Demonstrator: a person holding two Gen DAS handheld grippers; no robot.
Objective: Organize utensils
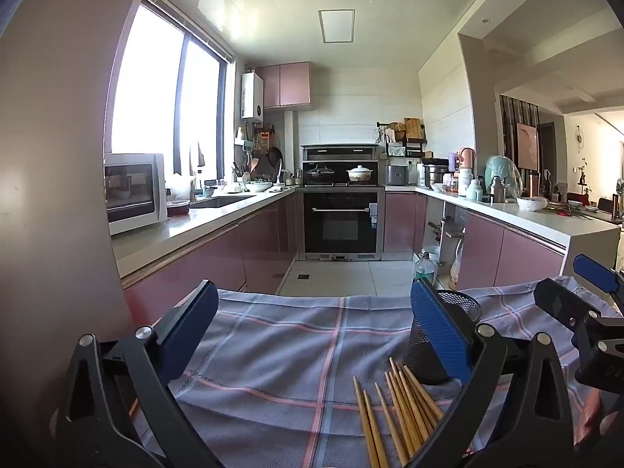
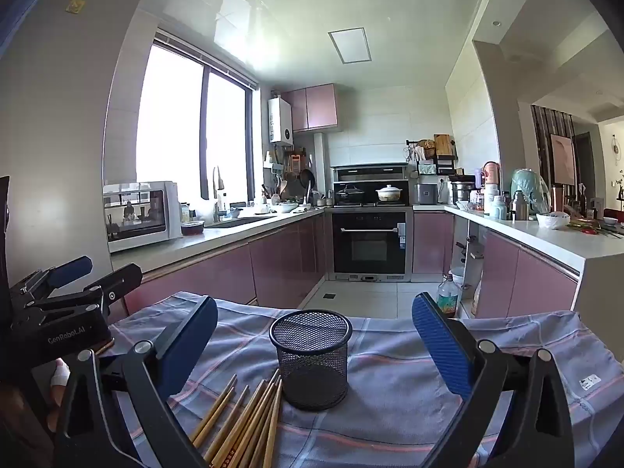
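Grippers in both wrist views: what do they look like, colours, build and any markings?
The left gripper and right gripper look alike: black angular frames with silver bolt heads, each finger faced with a blue textured pad. From the right wrist view, the left one's black body bears white "GenRobot.AI" lettering. No cables or sleeves are visible.

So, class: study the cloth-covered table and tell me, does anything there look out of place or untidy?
Yes. The wooden chopsticks lie loose in a splayed heap on the checked cloth, beside the mesh holder rather than in it. The holder stands upright and looks empty. Both claws, left and right, are open, holding nothing.
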